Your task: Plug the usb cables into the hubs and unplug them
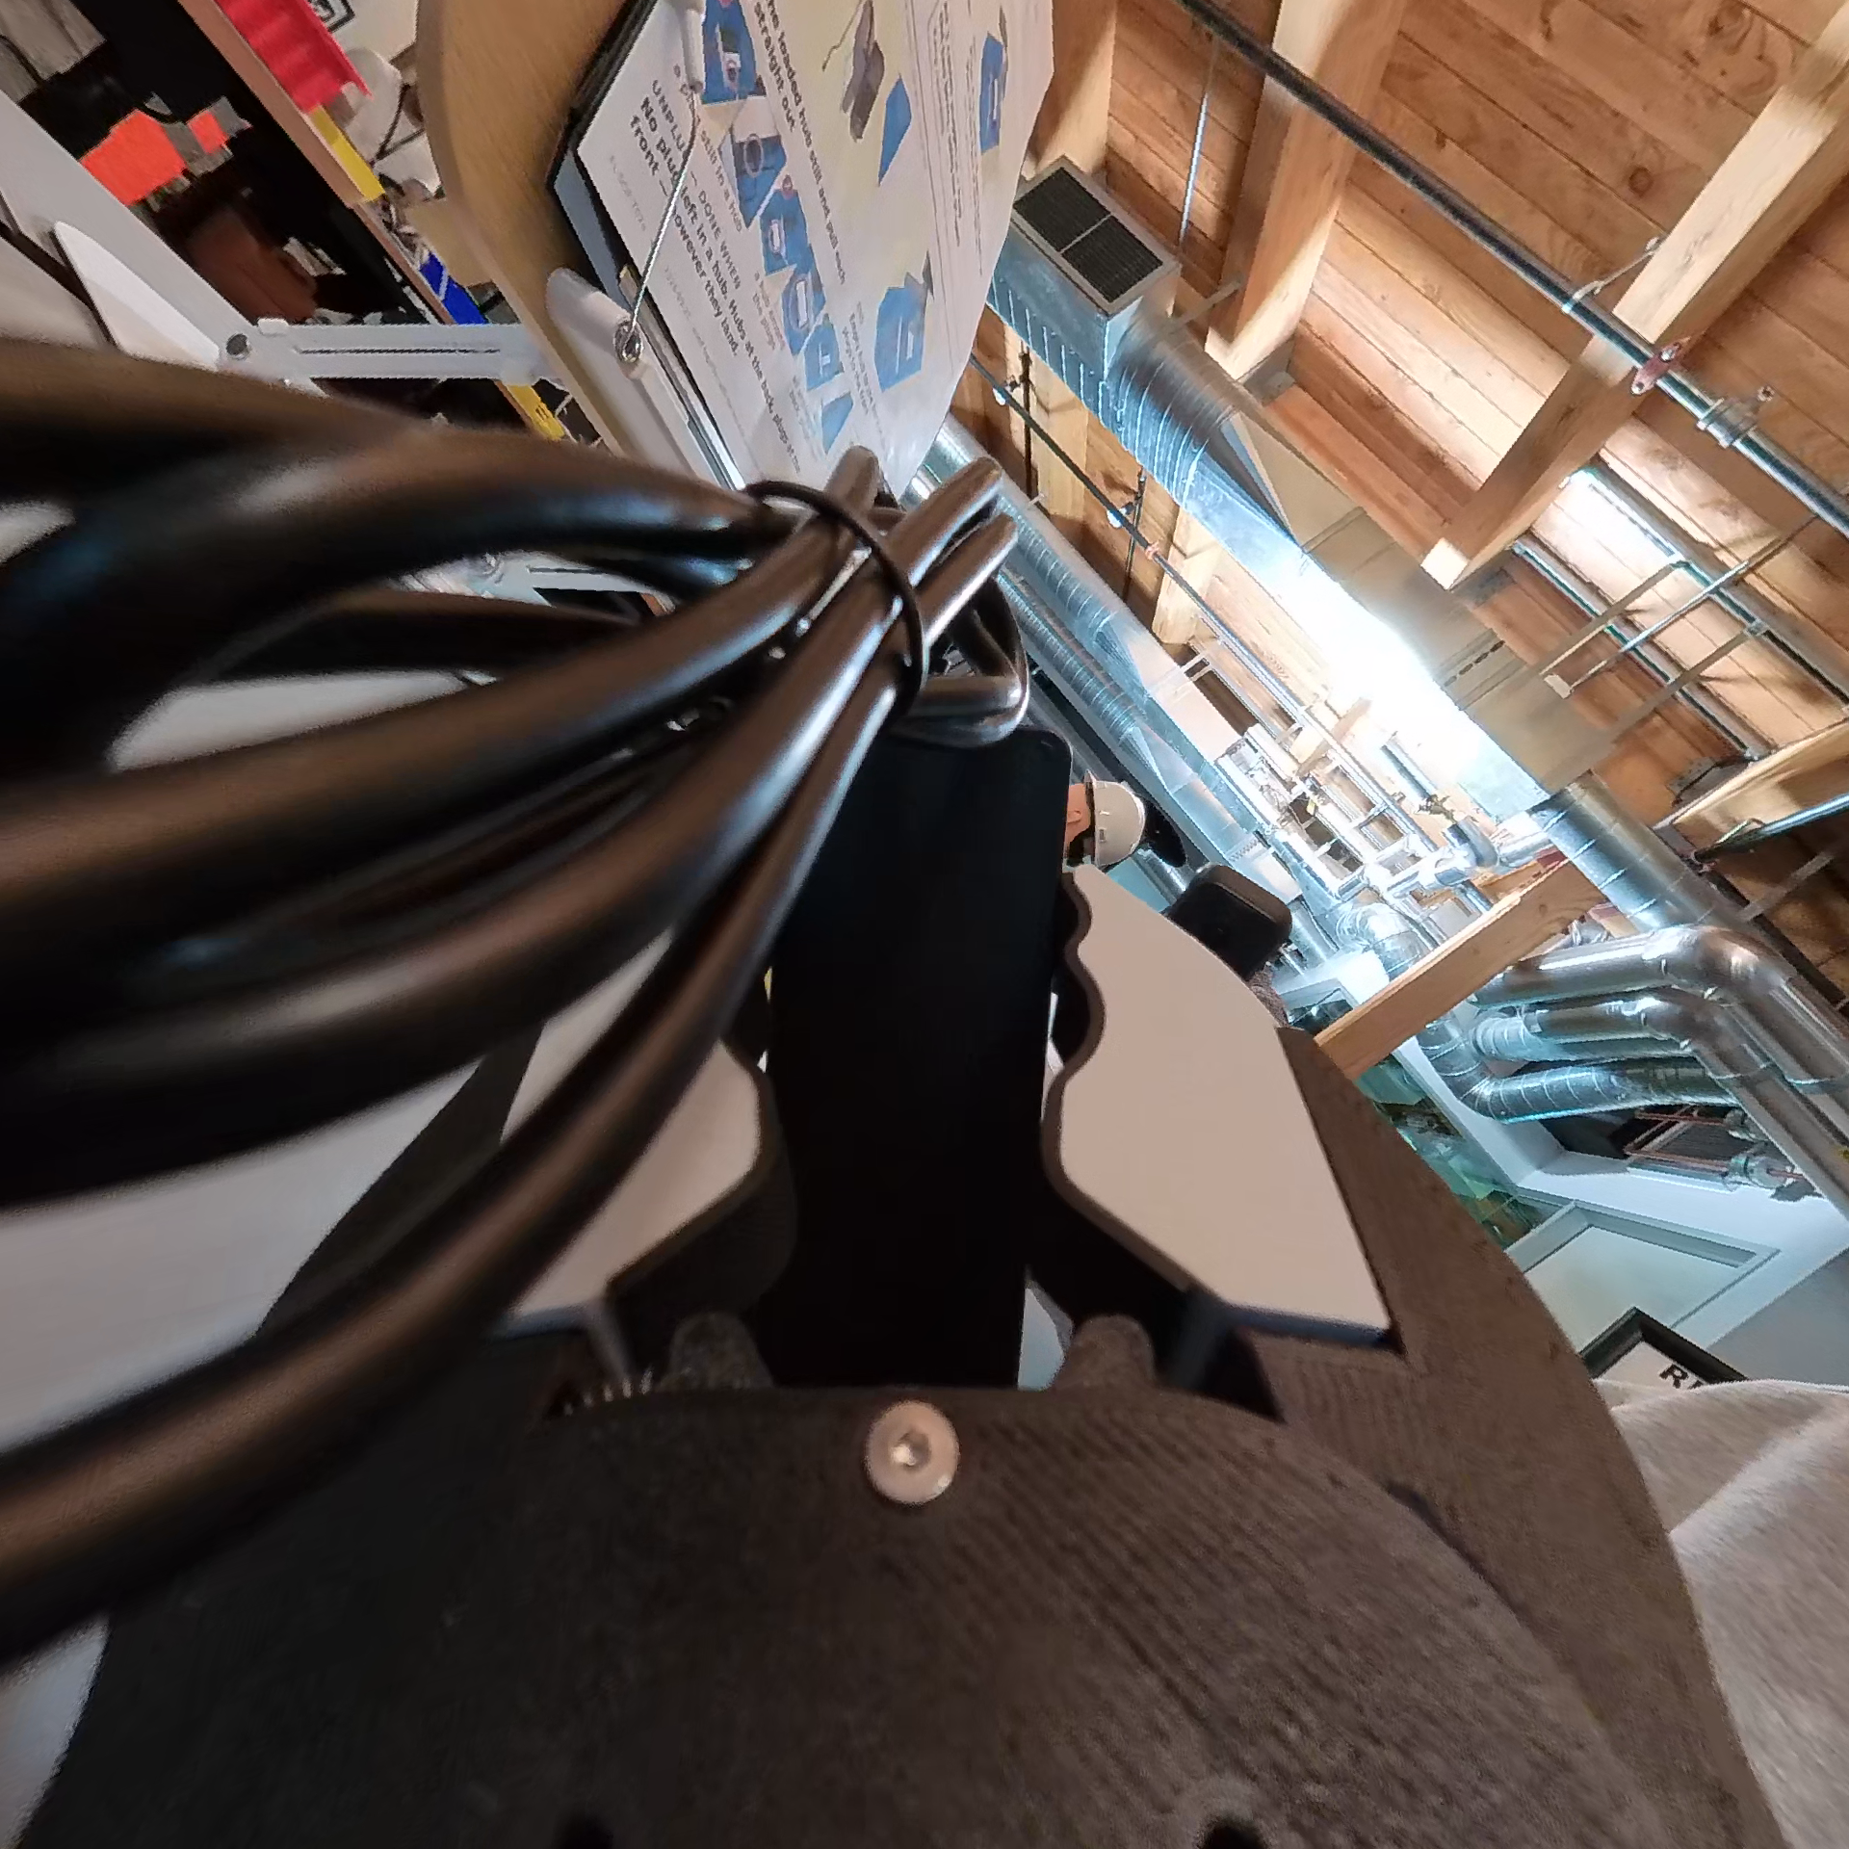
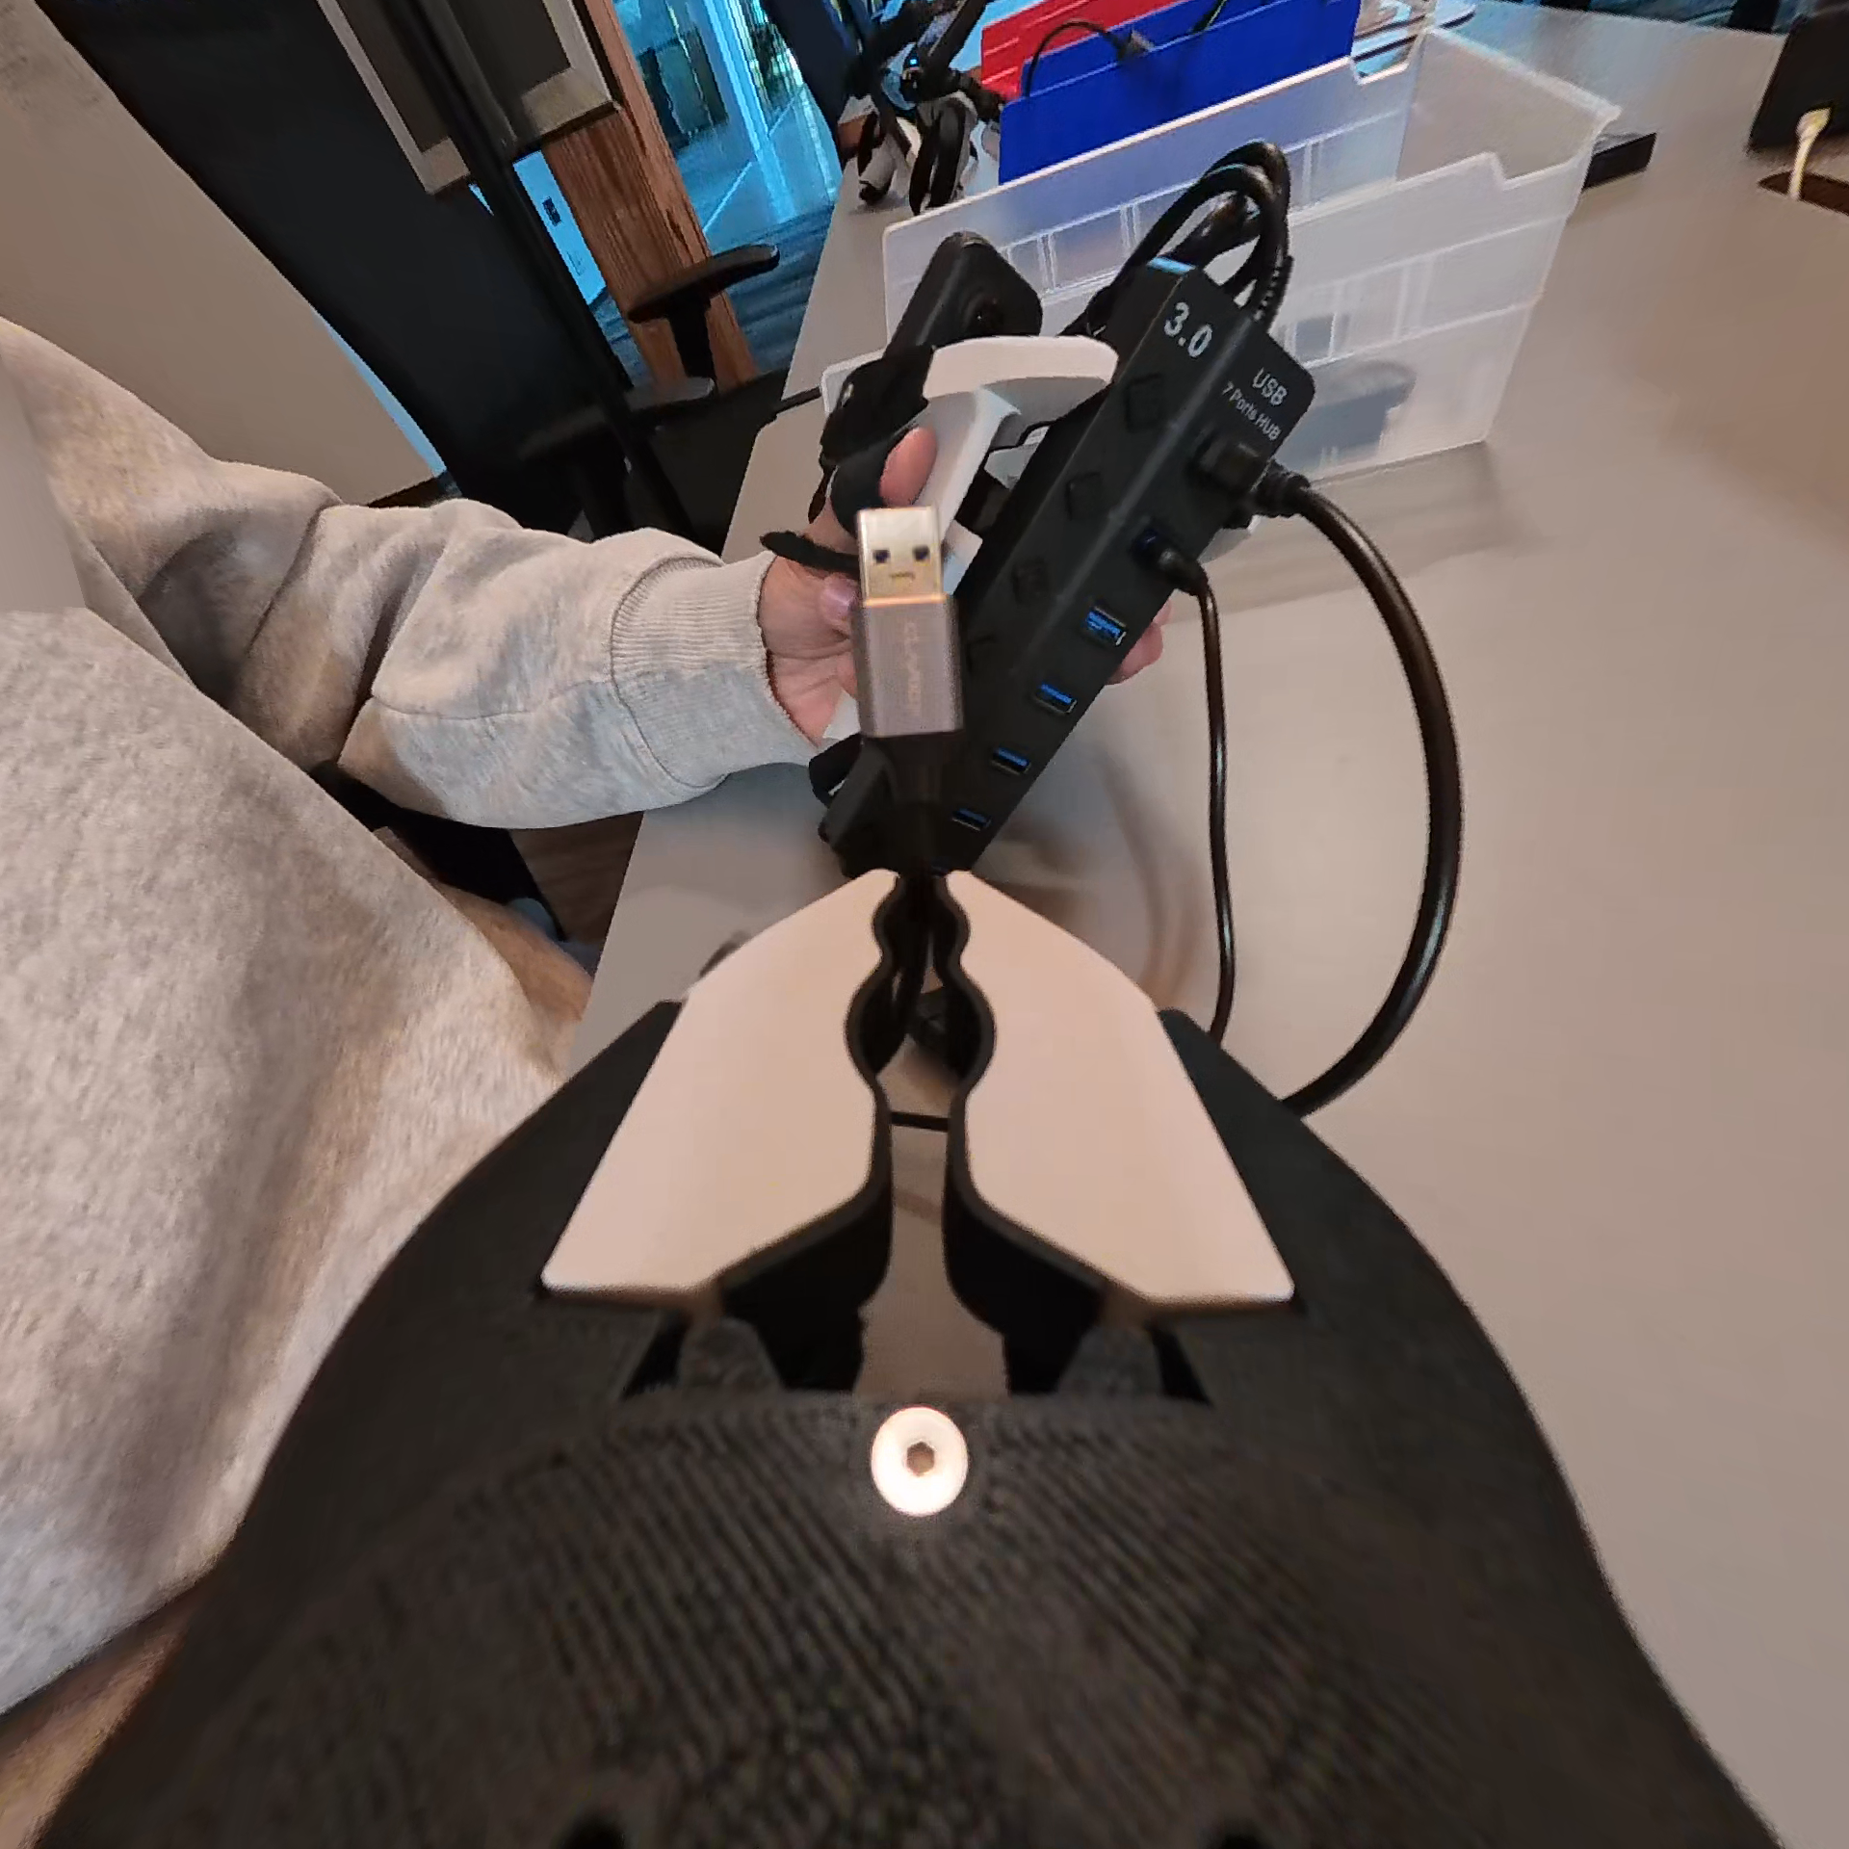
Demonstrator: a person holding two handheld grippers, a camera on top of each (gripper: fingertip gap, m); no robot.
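My left gripper (image 1: pixel 920 931) is shut on a long black USB hub (image 1: pixel 915 1001), held upright between its fingers. The hub's bundled black cables (image 1: pixel 400 700) cross close to the lens and hide the left fingertip. In the right wrist view the hub (image 2: pixel 1091 570) is tilted above the table, its row of blue ports facing me. My right gripper (image 2: pixel 918 885) is shut on a black USB cable (image 2: pixel 915 830) just behind its grey metal plug (image 2: pixel 905 640). The plug points up, just left of the hub and unplugged.
A grey table (image 2: pixel 1601 800) lies under the hub, with a clear plastic bin (image 2: pixel 1451 230) at the back. The hub's black lead (image 2: pixel 1431 760) loops to the right. A grey sleeve (image 2: pixel 500 640) and an office chair (image 2: pixel 660 330) are at left. Instruction sheets (image 1: pixel 860 200) hang overhead. Across from one pair of fingers to the other is roughly 12 centimetres.
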